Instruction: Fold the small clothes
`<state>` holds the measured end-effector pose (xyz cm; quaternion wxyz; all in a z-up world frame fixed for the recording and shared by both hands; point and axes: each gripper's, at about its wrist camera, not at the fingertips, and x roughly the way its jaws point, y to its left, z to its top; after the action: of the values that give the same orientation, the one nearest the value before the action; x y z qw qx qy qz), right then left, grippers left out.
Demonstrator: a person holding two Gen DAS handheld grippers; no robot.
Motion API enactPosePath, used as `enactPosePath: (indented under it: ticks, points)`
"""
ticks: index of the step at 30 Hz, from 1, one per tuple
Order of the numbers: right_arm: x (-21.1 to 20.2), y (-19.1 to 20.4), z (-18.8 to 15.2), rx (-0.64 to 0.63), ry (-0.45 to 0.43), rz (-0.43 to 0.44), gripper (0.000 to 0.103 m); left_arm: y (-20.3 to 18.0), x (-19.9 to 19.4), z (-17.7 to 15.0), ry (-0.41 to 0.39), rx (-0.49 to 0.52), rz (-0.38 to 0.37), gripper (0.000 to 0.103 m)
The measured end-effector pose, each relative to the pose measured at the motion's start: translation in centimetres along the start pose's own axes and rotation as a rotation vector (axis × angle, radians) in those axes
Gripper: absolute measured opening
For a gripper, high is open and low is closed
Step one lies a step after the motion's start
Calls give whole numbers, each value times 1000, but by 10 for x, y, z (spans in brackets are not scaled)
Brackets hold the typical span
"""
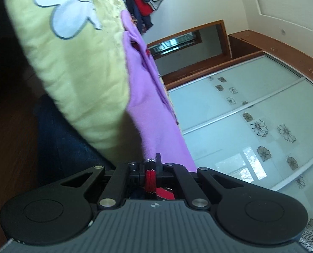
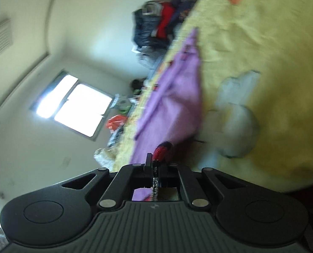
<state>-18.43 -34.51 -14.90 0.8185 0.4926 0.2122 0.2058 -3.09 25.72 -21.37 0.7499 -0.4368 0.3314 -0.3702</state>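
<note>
Purple garment (image 1: 154, 126) lies stretched along the yellow-green bedspread (image 1: 76, 80), pinched at its near edge by both grippers. Left gripper (image 1: 151, 161) has its jaws closed on the cloth, red trim showing between them. Right gripper (image 2: 153, 162) is likewise clamped on the garment's hem (this view is blurred) — a red-and-dark patch sits just past its tips. Piled clothes (image 2: 158, 27) rest farther along the bed.

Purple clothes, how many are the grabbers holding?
1. The purple garment stretches over the yellow bedspread, pinched by the left gripper and the right gripper. More may be hidden.
</note>
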Motion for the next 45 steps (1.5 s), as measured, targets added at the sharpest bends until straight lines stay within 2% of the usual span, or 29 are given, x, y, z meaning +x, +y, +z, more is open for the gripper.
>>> enactPosePath:
  ticks: [7,15,18,22,25,30,33,39,41,45]
  points:
    - [22,15,27,-61,15,30,4,-18,15,14,-27,24,-40,2]
    - [27,38,63,-86,-85,94,4,-44,21,32,-139,-36,-198,2]
    - [22,41,74,-47,-131,108,4,-62,20,39,-181,-34,-231,2]
    - [20,34,76,46,-163,53,4,-75,20,47,-229,-62,-257,2]
    - [29,22,86,100,-177,54,4,-77,31,60,-241,-100,-236,2]
    - [73,19,134,95,-153,66,4,-65,65,105,-236,-186,-212,2]
    - [111,10,165,75,-115,15,4,-63,95,138,-206,-214,-139,2]
    - [173,-49,209,189,-69,-77,4,-39,160,193,-121,-267,-5,2]
    - [186,-61,219,208,-58,-115,4,-30,176,204,-101,-278,21,2]
    - [197,-61,238,208,-66,-99,4,-20,194,225,-101,-304,40,2]
